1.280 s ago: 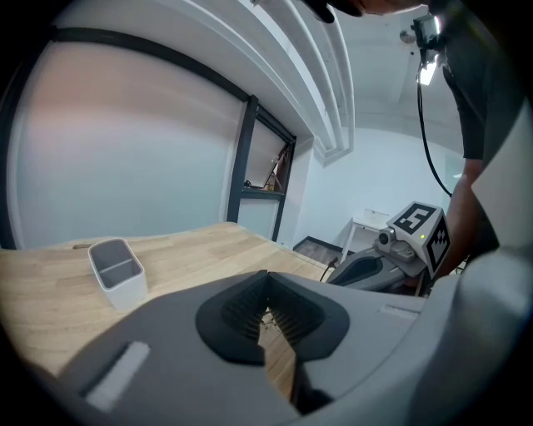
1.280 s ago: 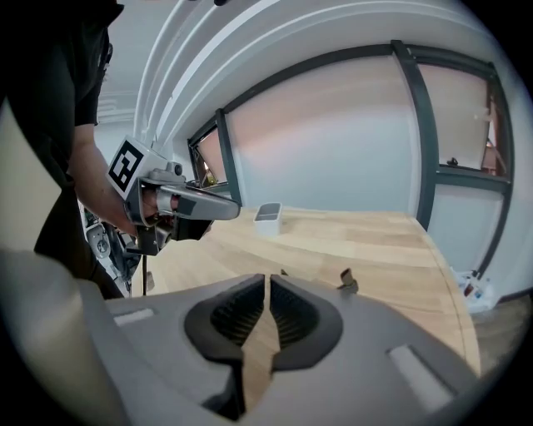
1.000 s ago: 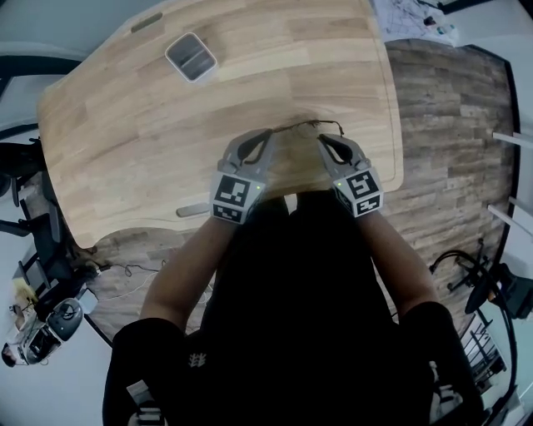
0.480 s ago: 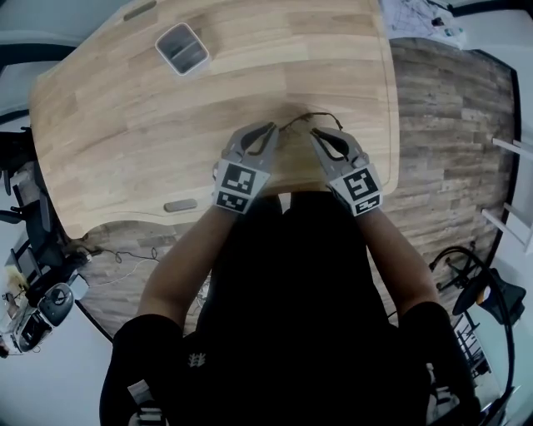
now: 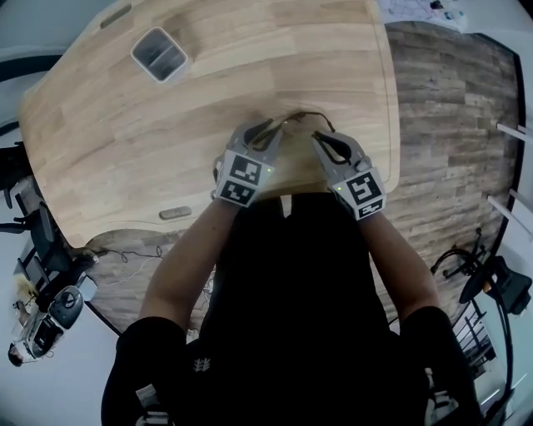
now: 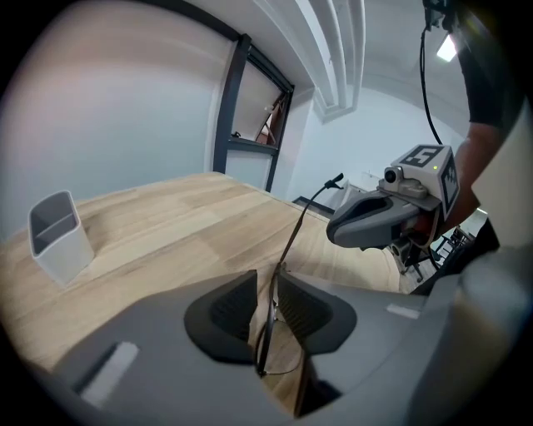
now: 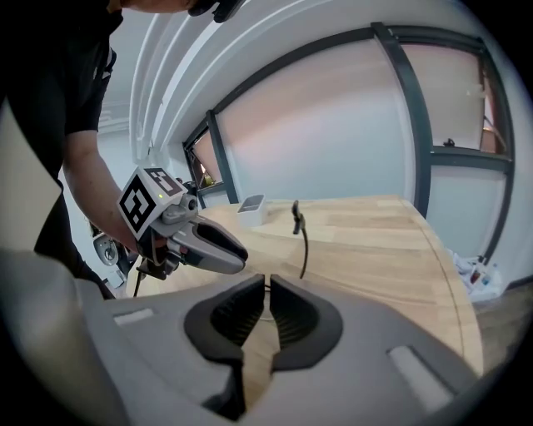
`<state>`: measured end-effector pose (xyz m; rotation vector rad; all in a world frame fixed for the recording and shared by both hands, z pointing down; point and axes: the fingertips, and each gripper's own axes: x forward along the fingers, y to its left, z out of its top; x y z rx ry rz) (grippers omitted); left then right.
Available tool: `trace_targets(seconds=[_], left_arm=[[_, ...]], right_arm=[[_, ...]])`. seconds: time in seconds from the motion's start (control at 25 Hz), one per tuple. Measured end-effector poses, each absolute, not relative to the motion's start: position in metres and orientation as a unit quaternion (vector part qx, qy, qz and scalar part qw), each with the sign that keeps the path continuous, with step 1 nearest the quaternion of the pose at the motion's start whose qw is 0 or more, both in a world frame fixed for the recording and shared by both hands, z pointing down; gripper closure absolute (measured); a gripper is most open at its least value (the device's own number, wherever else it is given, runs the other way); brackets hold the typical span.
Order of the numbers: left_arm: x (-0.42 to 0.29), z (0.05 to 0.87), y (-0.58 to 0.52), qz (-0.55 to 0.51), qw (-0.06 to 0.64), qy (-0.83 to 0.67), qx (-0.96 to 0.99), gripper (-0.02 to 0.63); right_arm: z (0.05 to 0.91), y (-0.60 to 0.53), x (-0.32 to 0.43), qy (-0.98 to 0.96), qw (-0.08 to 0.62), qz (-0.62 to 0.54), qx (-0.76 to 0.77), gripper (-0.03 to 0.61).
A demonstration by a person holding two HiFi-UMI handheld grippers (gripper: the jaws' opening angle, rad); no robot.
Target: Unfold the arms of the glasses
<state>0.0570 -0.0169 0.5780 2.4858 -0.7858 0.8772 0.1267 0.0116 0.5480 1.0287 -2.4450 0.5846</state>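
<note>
The thin dark wire glasses (image 5: pixel 301 116) hang between my two grippers above the wooden table (image 5: pixel 125 141), near its front edge. My left gripper (image 5: pixel 271 127) is shut on the frame's rim (image 6: pixel 268 333); one arm (image 6: pixel 306 212) sticks out past the jaws towards the right gripper (image 6: pixel 387 216). My right gripper (image 5: pixel 321 138) is shut on a thin part of the frame (image 7: pixel 266 287), and another arm (image 7: pixel 301 233) stands up just beyond its jaws. In the right gripper view the left gripper (image 7: pixel 204 240) hovers close at the left.
A small white open-topped bin (image 5: pixel 158 54) stands at the table's far left, also visible as the bin (image 6: pixel 58 237) and the bin (image 7: pixel 250 208). Papers (image 5: pixel 420 10) lie at the far right corner. Wood-pattern floor (image 5: pixel 450 141) lies to the right of the table.
Both grippers keep their hold on the glasses and have drawn slightly closer together. The head view has shifted, so the table and bin sit further up and left.
</note>
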Motion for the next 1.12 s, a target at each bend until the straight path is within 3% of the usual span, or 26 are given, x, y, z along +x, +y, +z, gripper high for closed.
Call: trace_targets(seconds=[0.44,0.56,1.12], left_arm=[[0.070,0.616,-0.009,0.377,0.176,-0.243,0.876,0.536],[0.070,0.619,-0.011,0.378,0.176,-0.244,0.876,0.581],[0.066,0.593,-0.006,0.342,0.147,-0.244,0.895,0.589]], right_arm=[[0.563,0.005,0.159,-0.861,0.207,0.228,0.404,0.558],[0.566,0.007,0.162,-0.859,0.208,0.233,0.405,0.558],[0.556,0.015,0.132,-0.874,0.205,0.236,0.372,0.558]])
